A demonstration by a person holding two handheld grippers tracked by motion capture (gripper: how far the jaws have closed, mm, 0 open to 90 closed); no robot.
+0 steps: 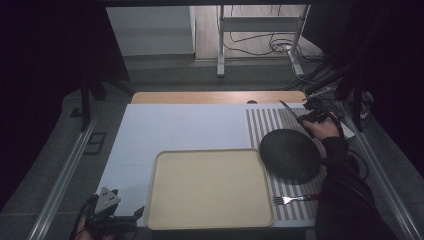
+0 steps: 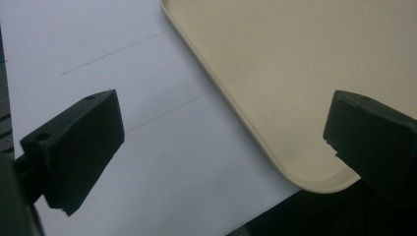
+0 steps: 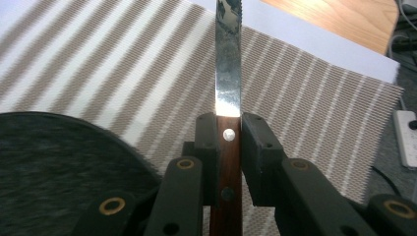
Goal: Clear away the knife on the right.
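Right tool (image 3: 228, 142) is clamped on my knife's (image 3: 228, 73) wooden handle: light, stiff, slick steel blade, so gripping near the rivets feels safest.

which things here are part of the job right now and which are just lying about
In the job:
- knife, wooden handle clamped in the right gripper
- striped placemat, beneath it

Lying about:
- fork
- dark plate
- beige tray
- left gripper, open over the tray's corner

Beige tray (image 1: 209, 189); dark grey plate (image 1: 290, 154); brown-white striped placemat (image 1: 265, 122); knife (image 3: 228, 69) silver blade, reddish-brown handle.
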